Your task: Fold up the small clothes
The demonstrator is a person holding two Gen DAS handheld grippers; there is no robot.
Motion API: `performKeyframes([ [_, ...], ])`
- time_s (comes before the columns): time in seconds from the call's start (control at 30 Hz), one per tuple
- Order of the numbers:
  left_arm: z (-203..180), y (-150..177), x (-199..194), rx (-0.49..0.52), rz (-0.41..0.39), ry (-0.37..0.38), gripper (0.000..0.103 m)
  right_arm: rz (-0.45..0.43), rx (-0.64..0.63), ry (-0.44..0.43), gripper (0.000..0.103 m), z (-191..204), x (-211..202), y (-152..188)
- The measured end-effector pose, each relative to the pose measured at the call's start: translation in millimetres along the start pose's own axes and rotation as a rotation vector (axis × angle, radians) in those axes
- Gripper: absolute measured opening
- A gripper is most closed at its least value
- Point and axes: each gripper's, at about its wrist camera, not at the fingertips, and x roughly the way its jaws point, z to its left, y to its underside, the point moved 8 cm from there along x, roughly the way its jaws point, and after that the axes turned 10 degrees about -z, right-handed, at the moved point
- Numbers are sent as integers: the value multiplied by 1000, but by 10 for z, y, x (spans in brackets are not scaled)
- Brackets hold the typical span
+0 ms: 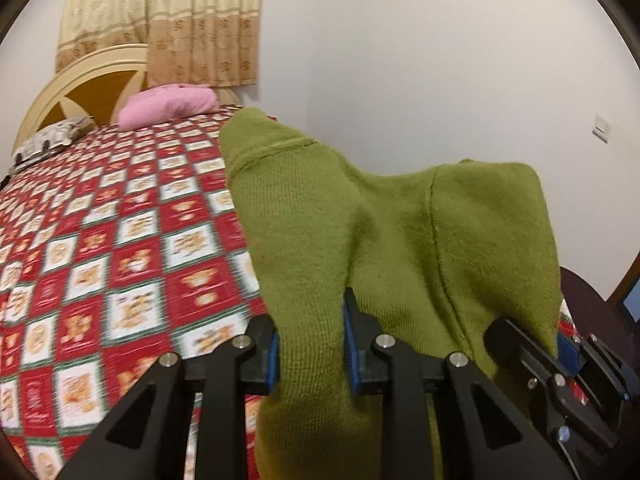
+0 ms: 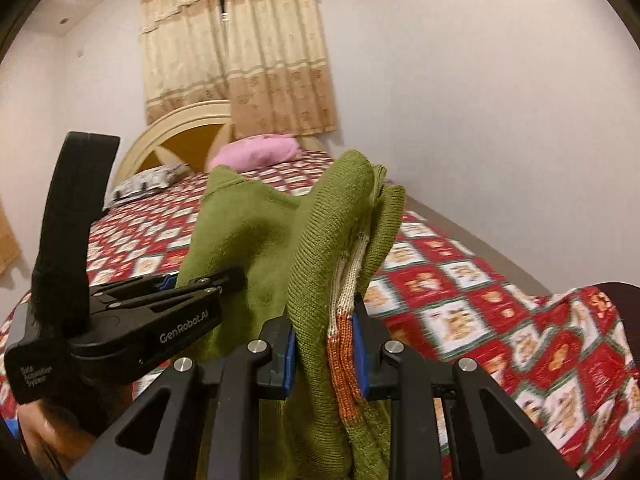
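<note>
Left gripper (image 1: 310,344) fingers clamped on green knit garment (image 1: 400,240); right gripper (image 2: 325,344) fingers clamped on its orange-and-cream striped edge. Garment hangs bunched between both grippers, lifted above the red patterned bed (image 1: 120,240), pink pillow (image 1: 168,106) beyond.

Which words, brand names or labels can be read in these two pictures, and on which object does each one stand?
"GenRobot.AI": white print on the black side of the left gripper, seen in the right wrist view.
"Data Acquisition System": small white print on the rear end of that same gripper body; blurred, so this reading is uncertain.
The bedspread has squares with small marks that may be lettering, too blurred to read.
The green sweater shows no text.
</note>
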Motion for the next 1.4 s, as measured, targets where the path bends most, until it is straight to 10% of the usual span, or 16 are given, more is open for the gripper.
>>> performKeyframes([
  [0.6, -330, 313, 1145, -2, 151, -105, 26, 192, 15, 163, 23, -1224, 1088, 545],
  [1.07, -194, 407, 1321, -16, 251, -175, 57, 297, 175, 114, 28, -1371, 1233, 714],
  [1.4, -108, 363, 1305, -184, 334, 79, 74, 379, 514, -74, 63, -1818, 1187, 666],
])
